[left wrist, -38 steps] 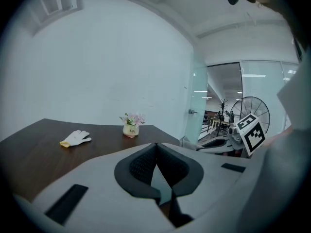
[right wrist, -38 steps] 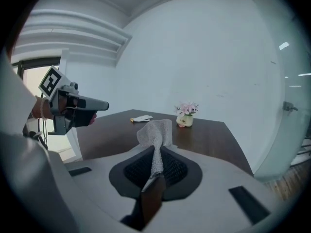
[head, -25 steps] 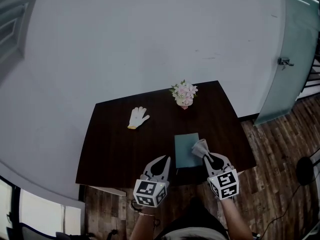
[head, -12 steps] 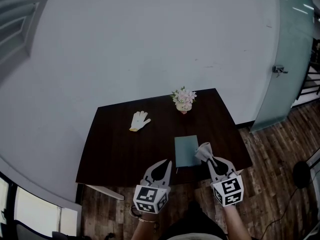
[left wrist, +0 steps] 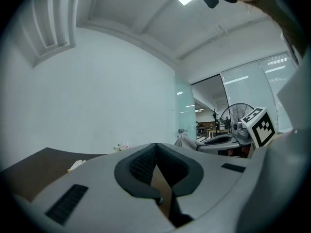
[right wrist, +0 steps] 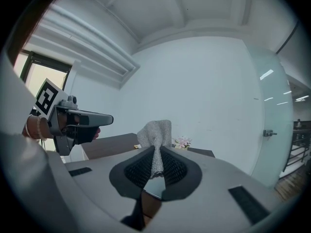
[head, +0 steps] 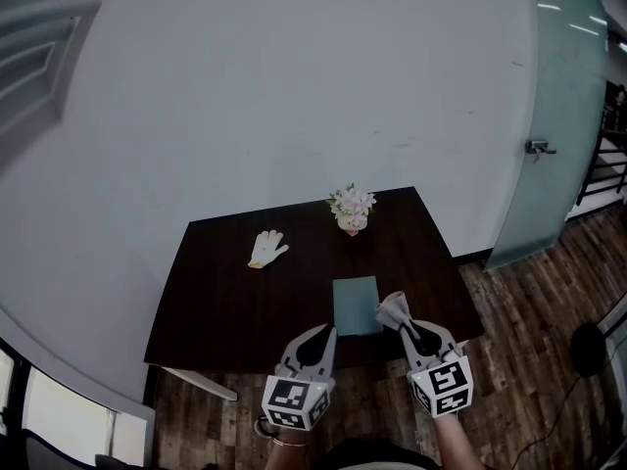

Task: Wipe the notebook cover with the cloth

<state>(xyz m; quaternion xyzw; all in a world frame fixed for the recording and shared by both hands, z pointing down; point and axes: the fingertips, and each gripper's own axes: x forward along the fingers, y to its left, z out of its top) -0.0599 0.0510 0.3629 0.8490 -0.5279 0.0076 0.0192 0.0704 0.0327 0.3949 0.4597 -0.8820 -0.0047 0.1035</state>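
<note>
Right tongs point(head: 401, 322) grip cloth point(head: 392, 308) beside notebook point(head: 355, 305).

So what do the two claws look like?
The left claw and right claw are pale grey and pointed, with dark ribbed pads inside. Each carries a white cube printed with black square markers.

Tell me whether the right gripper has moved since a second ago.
Yes. Measured against the notebook, the right gripper has drawn slightly right and toward the person: its cloth overlapped the notebook's right edge, and now sits just off it.
</note>
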